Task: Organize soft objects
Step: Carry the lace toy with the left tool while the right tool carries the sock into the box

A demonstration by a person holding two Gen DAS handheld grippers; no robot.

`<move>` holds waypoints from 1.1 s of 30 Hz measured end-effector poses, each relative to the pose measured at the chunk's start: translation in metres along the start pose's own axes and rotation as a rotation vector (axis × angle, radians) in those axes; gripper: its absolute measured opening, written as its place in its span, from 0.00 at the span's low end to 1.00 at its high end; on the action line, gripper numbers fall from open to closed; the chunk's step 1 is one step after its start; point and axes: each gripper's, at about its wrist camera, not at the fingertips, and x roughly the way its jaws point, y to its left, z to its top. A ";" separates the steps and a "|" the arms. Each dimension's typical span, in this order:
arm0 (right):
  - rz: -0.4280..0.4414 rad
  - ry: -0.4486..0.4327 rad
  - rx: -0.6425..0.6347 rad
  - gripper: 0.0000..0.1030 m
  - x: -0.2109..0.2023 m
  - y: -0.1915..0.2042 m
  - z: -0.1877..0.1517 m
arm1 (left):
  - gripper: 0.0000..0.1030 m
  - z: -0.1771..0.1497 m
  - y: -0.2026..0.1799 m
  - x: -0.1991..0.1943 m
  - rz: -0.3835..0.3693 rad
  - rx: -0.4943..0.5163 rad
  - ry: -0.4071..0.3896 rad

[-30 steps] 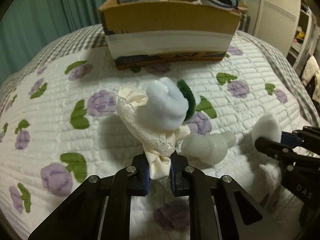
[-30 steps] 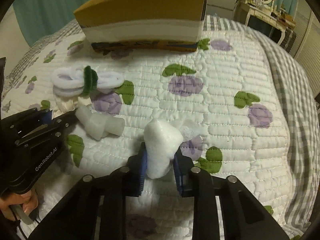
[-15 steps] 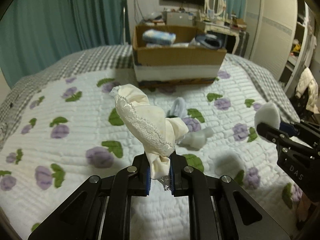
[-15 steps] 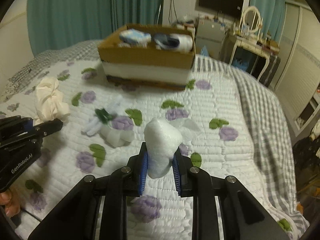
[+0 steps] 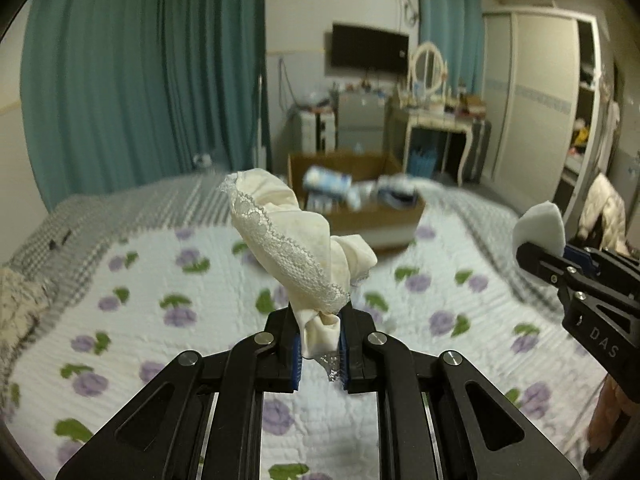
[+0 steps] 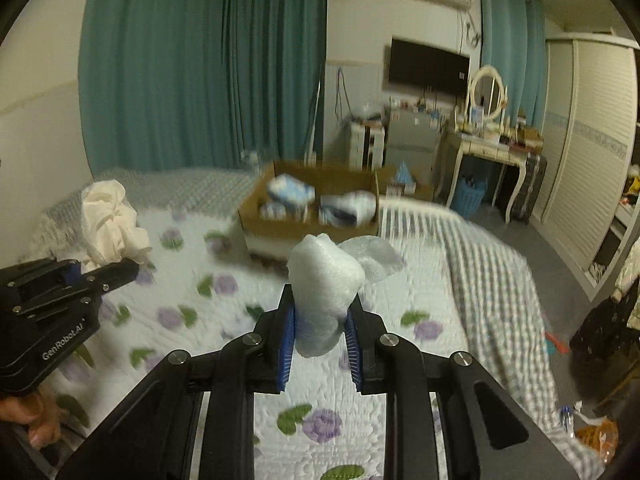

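A home bedroom: a quilted floral bed (image 5: 168, 280), teal curtains (image 5: 140, 80), a mirrored dressing table (image 6: 486, 140), a wardrobe (image 5: 536, 100) and a wall television (image 6: 429, 66).

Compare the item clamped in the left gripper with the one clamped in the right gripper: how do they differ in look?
The cream cloth in the left gripper is woven fabric with a lace trim; the white foam wad in the right gripper is plain, puffy and bubbly. The cloth is off-white and stands tall and twisted above the jaws; the wad is bright white and sits squat and rounded. Both are soft, held up above the floral quilt, short of the cardboard box.
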 end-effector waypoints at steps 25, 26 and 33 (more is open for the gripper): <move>-0.018 -0.380 -0.027 0.22 -0.081 -0.004 0.181 | 0.13 0.155 0.017 -0.055 -0.035 -0.010 -0.323; -0.017 -0.383 -0.027 0.22 -0.076 -0.006 0.185 | 0.13 0.160 0.018 -0.049 -0.037 -0.006 -0.324; -0.033 -0.346 -0.037 0.22 -0.022 -0.015 0.199 | 0.13 0.177 0.019 0.011 -0.031 0.014 -0.281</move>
